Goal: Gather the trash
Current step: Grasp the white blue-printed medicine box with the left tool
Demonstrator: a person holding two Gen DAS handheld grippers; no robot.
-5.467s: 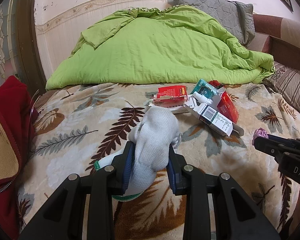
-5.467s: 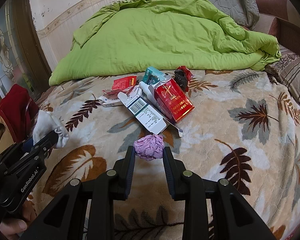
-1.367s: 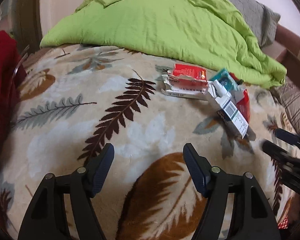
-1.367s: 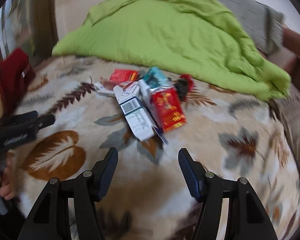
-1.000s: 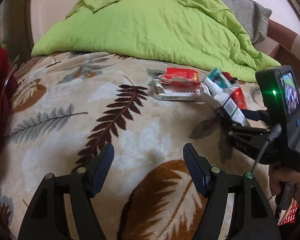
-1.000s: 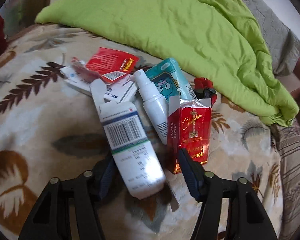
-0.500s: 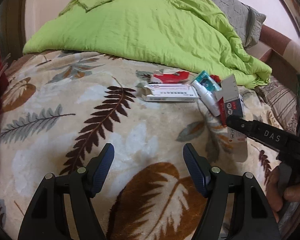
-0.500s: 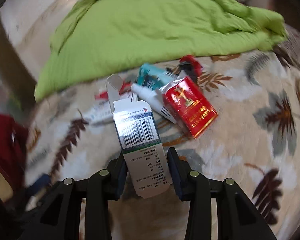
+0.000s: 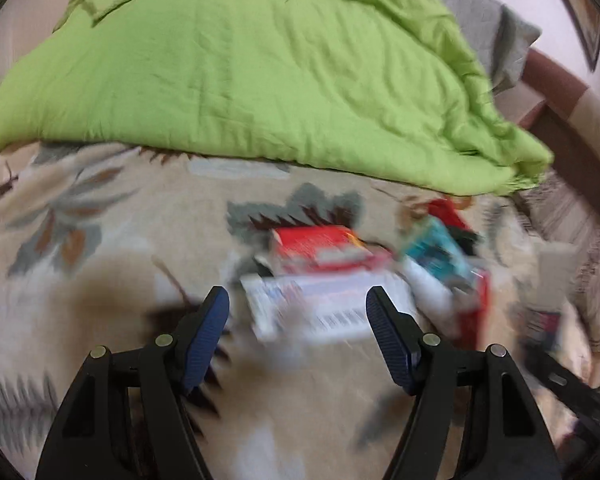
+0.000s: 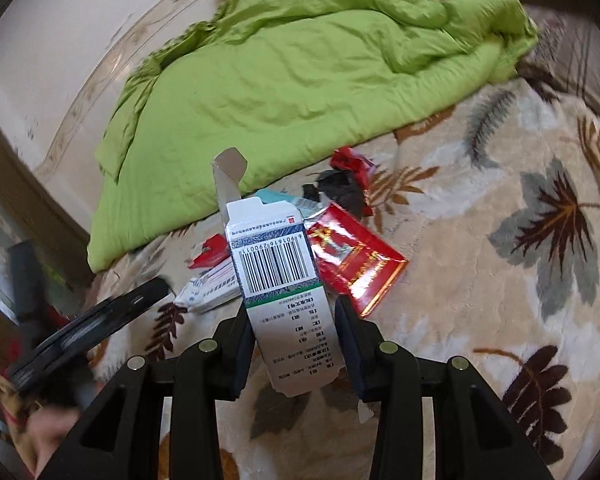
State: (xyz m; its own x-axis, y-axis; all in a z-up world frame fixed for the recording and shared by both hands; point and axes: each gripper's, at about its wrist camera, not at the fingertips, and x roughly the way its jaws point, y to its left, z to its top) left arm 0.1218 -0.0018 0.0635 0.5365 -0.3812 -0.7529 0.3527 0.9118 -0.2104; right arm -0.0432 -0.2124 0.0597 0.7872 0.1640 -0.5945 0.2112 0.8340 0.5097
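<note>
White barcoded carton [image 10: 278, 276], top flap open, pinched in right claw [image 10: 294, 344].

Free room and obstacles on the leaf-print blanket [image 10: 480, 280]. The left gripper [image 9: 298, 306] stands spread with bare blanket beneath and open room at 9 o'clock. Straight ahead at 12 o'clock lies a flat white barcode box [image 9: 328, 312], with a red packet [image 9: 316, 246] just beyond it. At 2 o'clock a teal pack [image 9: 436, 250] and other litter crowd together. The green duvet [image 9: 260, 64] walls off the far side. For the right gripper [image 10: 294, 322], the held white carton [image 10: 284, 284] fills its jaws; a red foil pack [image 10: 352, 256] lies at 1 o'clock, bare blanket at 3 o'clock.
</note>
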